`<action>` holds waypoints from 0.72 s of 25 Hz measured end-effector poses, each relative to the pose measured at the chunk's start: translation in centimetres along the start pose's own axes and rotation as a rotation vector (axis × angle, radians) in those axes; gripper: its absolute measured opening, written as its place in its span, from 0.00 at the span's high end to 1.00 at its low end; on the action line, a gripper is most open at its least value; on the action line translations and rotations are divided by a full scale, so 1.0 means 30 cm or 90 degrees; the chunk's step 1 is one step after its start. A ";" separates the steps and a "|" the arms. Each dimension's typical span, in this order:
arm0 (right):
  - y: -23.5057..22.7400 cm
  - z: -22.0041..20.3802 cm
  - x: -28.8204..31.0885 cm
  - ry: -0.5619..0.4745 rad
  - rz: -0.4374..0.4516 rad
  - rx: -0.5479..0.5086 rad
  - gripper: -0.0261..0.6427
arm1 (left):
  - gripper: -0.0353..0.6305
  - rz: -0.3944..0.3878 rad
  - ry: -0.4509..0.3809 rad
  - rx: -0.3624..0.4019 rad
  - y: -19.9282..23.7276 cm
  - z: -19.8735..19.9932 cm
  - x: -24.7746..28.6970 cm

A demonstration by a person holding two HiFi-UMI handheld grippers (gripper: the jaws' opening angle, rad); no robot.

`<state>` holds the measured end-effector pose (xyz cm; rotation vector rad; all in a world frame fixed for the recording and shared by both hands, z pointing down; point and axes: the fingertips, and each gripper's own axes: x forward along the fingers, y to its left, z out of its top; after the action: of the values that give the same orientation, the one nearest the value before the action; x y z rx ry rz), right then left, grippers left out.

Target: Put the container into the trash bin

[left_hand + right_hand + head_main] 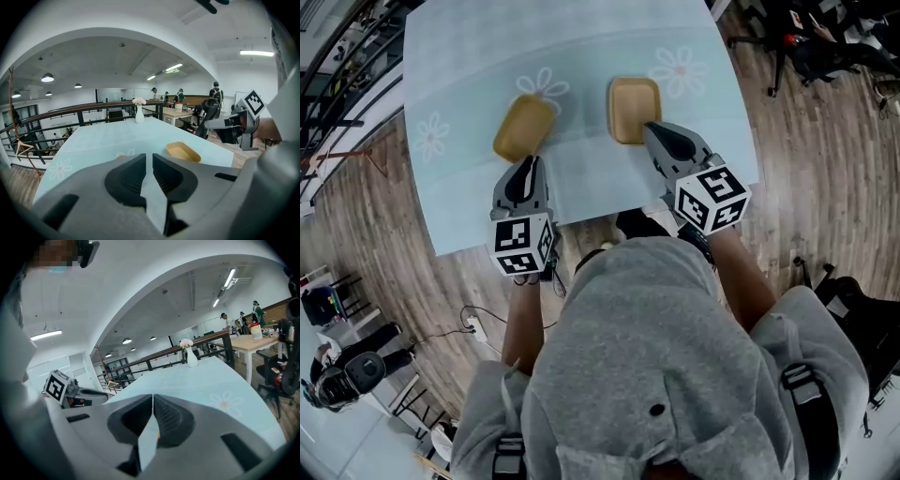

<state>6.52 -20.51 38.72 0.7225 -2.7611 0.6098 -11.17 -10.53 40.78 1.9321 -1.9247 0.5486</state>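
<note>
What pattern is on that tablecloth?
Tablecloth: pale blue with white daisies, clearest in the head view.

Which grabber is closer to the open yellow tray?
Right. The right gripper sits at the open yellow tray's near edge; the left gripper points at the other yellow container.

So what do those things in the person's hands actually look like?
Both are grey plastic tools. The left gripper and the right gripper each end in two jaws with black ribbed pads and carry a white cube printed with black square markers. The person wears a grey hoodie, with dark buckled straps at the shoulders.
</note>
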 end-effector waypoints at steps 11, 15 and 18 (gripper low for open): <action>-0.058 -0.006 0.033 0.008 0.028 0.021 0.92 | 0.72 0.059 0.147 0.105 0.111 -0.197 0.141; -0.071 -0.015 0.029 0.011 0.016 0.026 0.92 | 0.73 0.063 0.201 0.126 0.166 -0.305 0.211; -0.084 -0.010 0.020 0.006 0.008 0.024 0.92 | 0.73 0.066 0.236 0.143 0.200 -0.357 0.259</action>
<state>7.32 -22.62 40.03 0.7095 -2.7540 0.6666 -17.41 -11.83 53.85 1.7081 -1.7888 1.1102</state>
